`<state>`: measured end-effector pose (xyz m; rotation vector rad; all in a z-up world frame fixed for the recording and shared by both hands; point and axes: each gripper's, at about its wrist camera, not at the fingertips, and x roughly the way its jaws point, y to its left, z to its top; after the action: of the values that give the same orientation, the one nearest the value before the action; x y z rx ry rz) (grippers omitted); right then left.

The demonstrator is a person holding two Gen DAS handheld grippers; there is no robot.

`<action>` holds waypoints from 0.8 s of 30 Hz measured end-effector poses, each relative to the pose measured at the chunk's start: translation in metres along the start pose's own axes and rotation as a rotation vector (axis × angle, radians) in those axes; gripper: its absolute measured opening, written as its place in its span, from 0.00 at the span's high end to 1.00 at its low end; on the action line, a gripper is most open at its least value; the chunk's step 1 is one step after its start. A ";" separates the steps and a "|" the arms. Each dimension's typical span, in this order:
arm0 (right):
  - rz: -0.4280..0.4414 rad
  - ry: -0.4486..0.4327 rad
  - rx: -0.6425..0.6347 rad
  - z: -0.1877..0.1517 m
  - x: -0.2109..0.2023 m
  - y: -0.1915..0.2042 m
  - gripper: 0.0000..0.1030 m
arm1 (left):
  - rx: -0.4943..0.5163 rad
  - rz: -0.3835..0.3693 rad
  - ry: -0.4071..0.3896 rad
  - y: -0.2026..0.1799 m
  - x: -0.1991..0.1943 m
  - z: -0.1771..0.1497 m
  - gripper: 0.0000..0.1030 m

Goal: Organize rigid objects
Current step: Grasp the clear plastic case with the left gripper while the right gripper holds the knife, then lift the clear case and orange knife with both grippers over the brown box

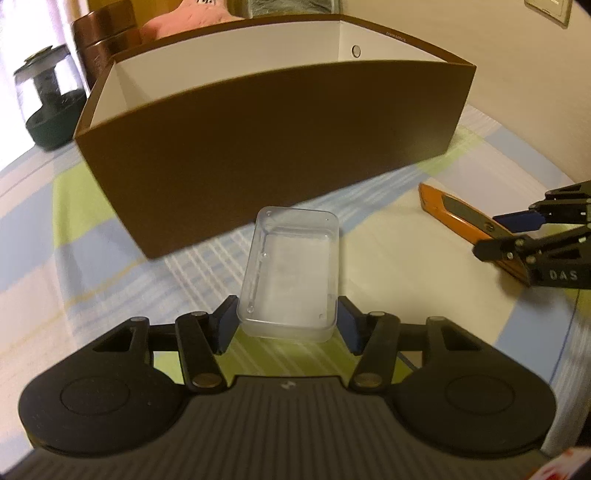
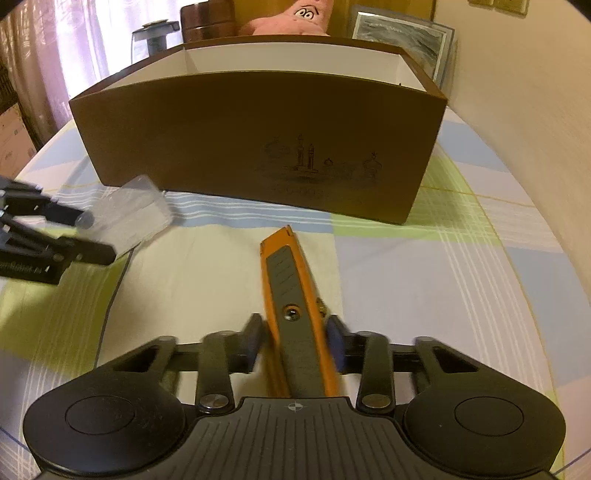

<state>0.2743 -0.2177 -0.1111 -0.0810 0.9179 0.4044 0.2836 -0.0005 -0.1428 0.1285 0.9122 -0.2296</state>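
A clear plastic case (image 1: 291, 273) sits between the fingers of my left gripper (image 1: 290, 325), which is shut on its near end; it also shows in the right wrist view (image 2: 133, 214). An orange utility knife (image 2: 295, 314) with a grey slider lies between the fingers of my right gripper (image 2: 295, 339), which is shut on it; it also shows in the left wrist view (image 1: 465, 218). A large brown open box (image 1: 273, 147) with a white inside stands just beyond both, also in the right wrist view (image 2: 258, 147).
The table wears a checked cloth (image 2: 443, 266) in green, blue and cream. Behind the box stand a glass jar on a dark base (image 1: 48, 99), copper tins (image 1: 107, 33), a pink plush toy (image 2: 295, 18) and a framed picture (image 2: 402, 37). A wall is at the right.
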 end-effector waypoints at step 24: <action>0.025 0.022 -0.026 -0.005 -0.004 0.018 0.56 | -0.021 0.002 0.105 -0.037 0.012 0.014 0.48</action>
<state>0.2619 -0.2037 -0.1092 -0.0984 0.9366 0.4391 0.2922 -0.0411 -0.1445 0.1225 1.0188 -0.2132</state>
